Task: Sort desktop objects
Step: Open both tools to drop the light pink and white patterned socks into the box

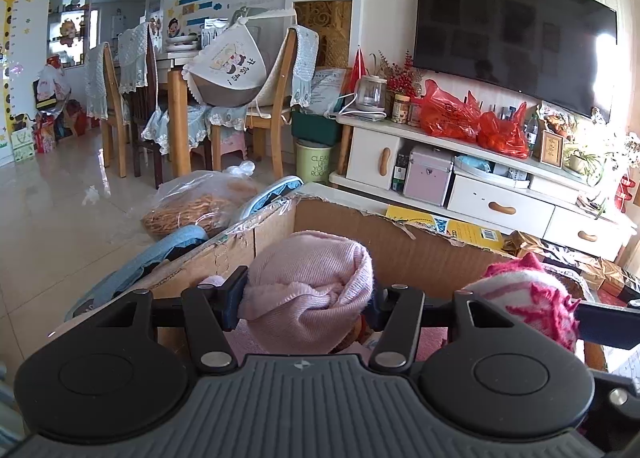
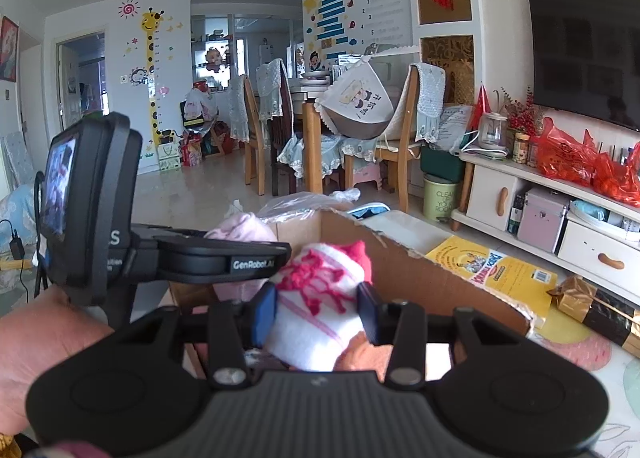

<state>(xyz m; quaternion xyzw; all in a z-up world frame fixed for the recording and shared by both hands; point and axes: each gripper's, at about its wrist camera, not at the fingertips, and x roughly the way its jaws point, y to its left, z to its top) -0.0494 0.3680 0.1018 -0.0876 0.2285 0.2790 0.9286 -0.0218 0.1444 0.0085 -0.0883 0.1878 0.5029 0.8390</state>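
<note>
My left gripper point(image 1: 306, 304) is shut on a rolled pale pink knit cloth point(image 1: 316, 282), held over the open cardboard box point(image 1: 416, 254). My right gripper point(image 2: 318, 316) is shut on a white knit bundle with red-pink yarn trim point(image 2: 320, 298), also above the box point(image 2: 420, 278). In the left wrist view that white and pink bundle point(image 1: 532, 294) shows at the right, just beside the pink cloth. From the right wrist camera, the left gripper's body point(image 2: 224, 258) and the pink cloth point(image 2: 244, 232) appear at the left, with a hand point(image 2: 44, 342) below them.
A yellow book point(image 2: 500, 278) and a gold-and-black wrapped box point(image 2: 596, 306) lie right of the cardboard box. A TV cabinet point(image 1: 480, 177) with red bags stands behind, a green bin point(image 1: 314, 163) and dining chairs point(image 1: 280, 97) farther back. A clear bag of sticks point(image 1: 200, 205) lies left.
</note>
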